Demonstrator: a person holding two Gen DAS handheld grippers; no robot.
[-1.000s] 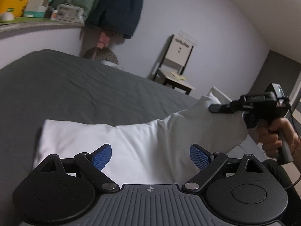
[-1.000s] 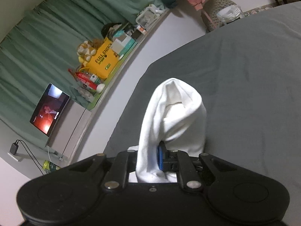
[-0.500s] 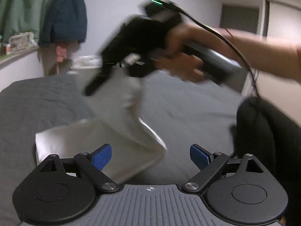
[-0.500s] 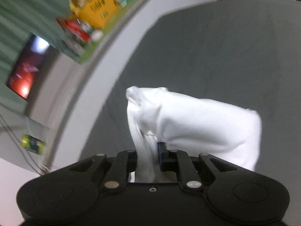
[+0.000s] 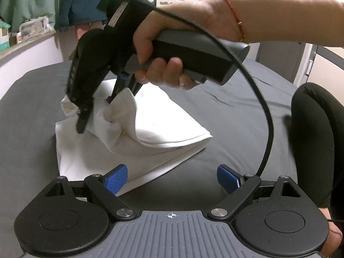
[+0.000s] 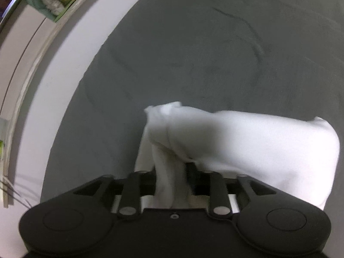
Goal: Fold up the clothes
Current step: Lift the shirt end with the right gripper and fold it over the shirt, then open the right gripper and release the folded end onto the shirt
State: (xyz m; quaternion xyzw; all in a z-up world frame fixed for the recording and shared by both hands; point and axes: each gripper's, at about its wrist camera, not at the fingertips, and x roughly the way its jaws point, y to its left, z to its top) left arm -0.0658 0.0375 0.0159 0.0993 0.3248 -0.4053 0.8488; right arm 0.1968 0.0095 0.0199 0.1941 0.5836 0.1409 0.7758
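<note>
A white garment (image 5: pixel 163 129) lies partly folded on the grey bed (image 5: pixel 236 111). My right gripper (image 5: pixel 96 111), held by a hand, is shut on a bunched edge of that garment, low over its left part. In the right wrist view the white garment (image 6: pixel 258 142) drapes out from between the shut fingers of the right gripper (image 6: pixel 172 178). My left gripper (image 5: pixel 172 179) is open just above the bed at the garment's near edge, with nothing between its blue pads (image 5: pixel 115 181).
A person's dark-clad leg (image 5: pixel 316 142) rests on the bed at the right. A shelf (image 5: pixel 25 40) with boxes runs along the wall at the left, under hanging clothes (image 5: pixel 83 2). The right gripper's cable (image 5: pixel 264 107) arcs down toward my left gripper.
The right gripper has carried its edge of the white garment from the far right across to the left, doubling the cloth over itself. The left gripper stayed open.
</note>
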